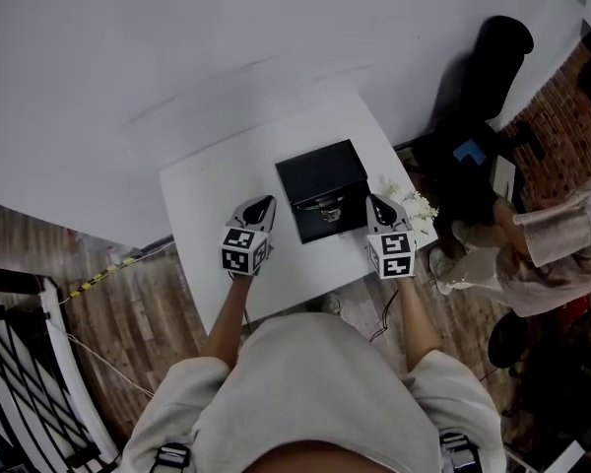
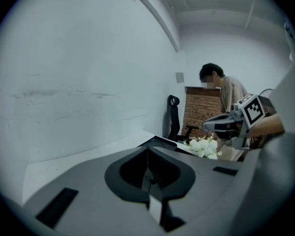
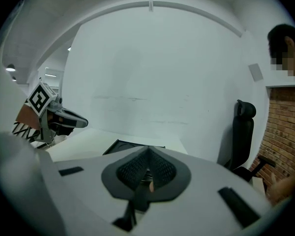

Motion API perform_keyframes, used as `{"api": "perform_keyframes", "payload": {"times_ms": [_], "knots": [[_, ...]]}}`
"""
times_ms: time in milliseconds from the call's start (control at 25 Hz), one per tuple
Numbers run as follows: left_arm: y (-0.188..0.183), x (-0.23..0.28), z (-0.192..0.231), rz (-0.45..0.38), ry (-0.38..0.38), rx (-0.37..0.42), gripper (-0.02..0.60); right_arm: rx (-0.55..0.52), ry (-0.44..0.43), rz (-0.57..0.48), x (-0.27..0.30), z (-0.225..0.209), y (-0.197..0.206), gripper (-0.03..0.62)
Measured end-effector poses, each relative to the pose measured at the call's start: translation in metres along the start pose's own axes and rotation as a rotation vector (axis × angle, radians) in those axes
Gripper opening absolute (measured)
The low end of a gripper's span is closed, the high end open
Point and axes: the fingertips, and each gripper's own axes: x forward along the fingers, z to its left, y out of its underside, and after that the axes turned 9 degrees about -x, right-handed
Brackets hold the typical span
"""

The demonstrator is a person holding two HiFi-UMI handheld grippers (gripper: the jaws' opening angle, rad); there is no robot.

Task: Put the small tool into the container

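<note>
On the bench (image 1: 209, 193), left gripper (image 1: 264, 203) and right gripper (image 1: 374, 202) flank the black container (image 1: 320, 173), clenched and empty — open one squarely over the small tool (image 1: 325, 208).

White wall (image 1: 227, 47), wood-plank floor (image 1: 128, 308), brick section (image 1: 561, 106) at right, black office chair (image 1: 502, 42), white table (image 1: 212, 195).

The counter (image 1: 202, 190) at frame centre looks smooth, matt white. On it, the container (image 1: 315, 170) is matt black, and a small piece (image 1: 325, 208) at its near edge glints like metal. The floor (image 1: 128, 304) at lower left is wood plank. A wall (image 1: 557, 116) at the right edge is rough brick. The right gripper (image 3: 148, 151) has a matt grey plastic shell and textured black fingers (image 3: 130, 170).
</note>
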Motion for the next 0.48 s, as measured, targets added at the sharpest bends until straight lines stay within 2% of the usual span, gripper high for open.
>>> {"api": "perform_keyframes", "payload": {"times_ms": [480], "knots": [[-0.003,-0.002,-0.003,-0.014,0.001,0.002,0.011,0.054,0.055,-0.026,-0.016,-0.008,-0.004,-0.002]]}}
